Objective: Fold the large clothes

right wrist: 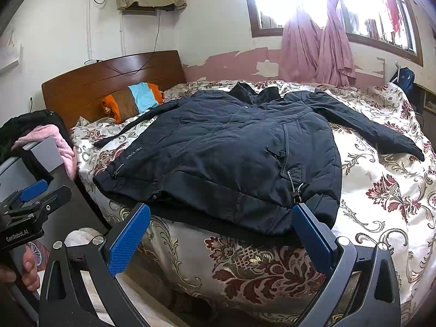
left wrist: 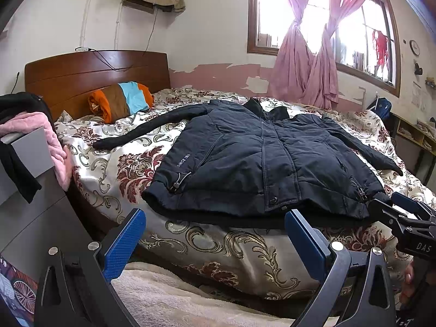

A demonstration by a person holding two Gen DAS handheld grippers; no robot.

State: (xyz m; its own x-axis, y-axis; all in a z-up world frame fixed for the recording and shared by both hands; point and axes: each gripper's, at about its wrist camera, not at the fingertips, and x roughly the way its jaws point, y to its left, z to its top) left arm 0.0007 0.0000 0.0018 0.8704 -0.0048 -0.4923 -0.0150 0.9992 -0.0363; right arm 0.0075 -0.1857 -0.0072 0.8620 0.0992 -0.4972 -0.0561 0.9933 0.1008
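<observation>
The dark jacket (left wrist: 261,160) is lying face up and fully spread across the bed (left wrist: 223,248), zipped, collar pointing toward the window wall, hem sitting right at the near edge of the floral cover. Both sleeves are stretching out wide, one reaching toward the striped pillow (left wrist: 122,100), the other trailing off toward the far side. Nothing is looking folded yet: no sleeve is tucked in, no panel is turned over, so by the look of it the job is sitting at the very start, with sleeves, sides and the final halving all to come.

Closer in, the left gripper (left wrist: 215,234) is hovering just short of the hem, its blue fingers (left wrist: 125,242) standing wide apart and holding nothing. The right gripper (right wrist: 220,229) is doing the same at the hem's other corner, jaws spread, nothing between them, one fingertip lining up near the drawcord toggle (right wrist: 297,190).

Off to the side, a pink garment (left wrist: 51,147) is draping over a grey cabinet (left wrist: 30,150), and the headboard (left wrist: 95,73) is rising behind the pillow.
</observation>
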